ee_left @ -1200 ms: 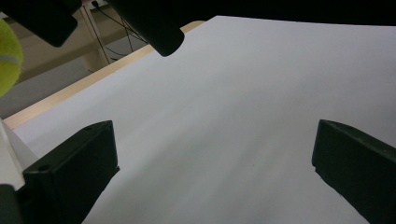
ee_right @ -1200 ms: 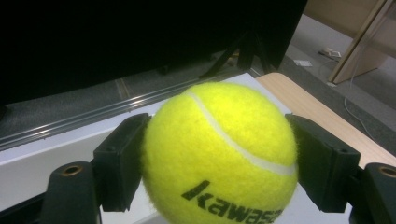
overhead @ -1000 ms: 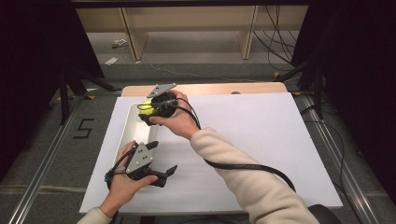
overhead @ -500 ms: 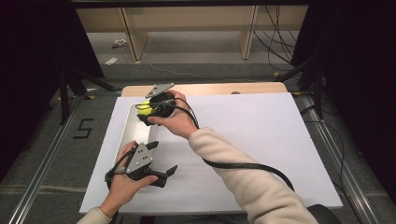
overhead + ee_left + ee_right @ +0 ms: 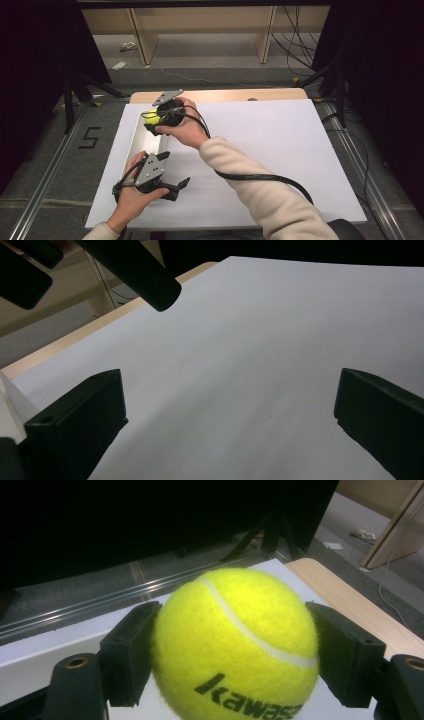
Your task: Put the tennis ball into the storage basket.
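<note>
Barely any change: right gripper still clamps the tennis ball above the white tray, left gripper idle, jaws wide, empty; release likely next.

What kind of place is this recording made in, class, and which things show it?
Probably a lab recording station: a white-covered table ringed by black curtains, cables on the floor, and a handheld gripper clamping a tennis ball.
</note>
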The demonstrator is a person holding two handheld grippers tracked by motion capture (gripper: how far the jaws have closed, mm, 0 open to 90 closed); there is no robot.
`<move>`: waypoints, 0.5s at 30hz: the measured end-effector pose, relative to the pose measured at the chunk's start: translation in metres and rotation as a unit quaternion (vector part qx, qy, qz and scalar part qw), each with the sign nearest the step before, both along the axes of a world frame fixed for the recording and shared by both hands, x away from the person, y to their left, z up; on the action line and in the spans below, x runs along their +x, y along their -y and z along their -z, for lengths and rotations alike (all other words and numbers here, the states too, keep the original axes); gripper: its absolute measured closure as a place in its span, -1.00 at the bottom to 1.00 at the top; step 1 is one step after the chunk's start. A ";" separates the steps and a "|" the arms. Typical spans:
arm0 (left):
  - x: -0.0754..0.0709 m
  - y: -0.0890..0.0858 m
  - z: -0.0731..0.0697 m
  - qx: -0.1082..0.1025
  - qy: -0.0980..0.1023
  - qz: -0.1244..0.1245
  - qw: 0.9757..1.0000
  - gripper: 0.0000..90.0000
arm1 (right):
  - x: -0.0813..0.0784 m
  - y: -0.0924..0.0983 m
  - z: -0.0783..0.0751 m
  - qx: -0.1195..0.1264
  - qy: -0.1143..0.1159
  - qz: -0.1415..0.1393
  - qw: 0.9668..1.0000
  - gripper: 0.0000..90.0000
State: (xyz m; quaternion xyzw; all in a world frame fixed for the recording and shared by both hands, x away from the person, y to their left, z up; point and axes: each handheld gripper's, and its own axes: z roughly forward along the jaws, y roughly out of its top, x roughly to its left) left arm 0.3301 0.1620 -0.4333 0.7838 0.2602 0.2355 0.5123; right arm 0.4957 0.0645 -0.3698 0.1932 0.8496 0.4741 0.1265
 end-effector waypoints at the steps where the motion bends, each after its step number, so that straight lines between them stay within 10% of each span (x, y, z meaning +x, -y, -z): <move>1: 0.000 0.000 0.000 0.000 0.000 0.000 1.000 -1.00 | 0.000 -0.001 0.000 0.001 0.001 0.000 1.000 -0.42; 15: 0.000 0.000 0.000 0.003 0.001 0.001 1.000 -1.00 | -0.001 -0.005 -0.001 -0.002 0.000 -0.004 1.000 -0.42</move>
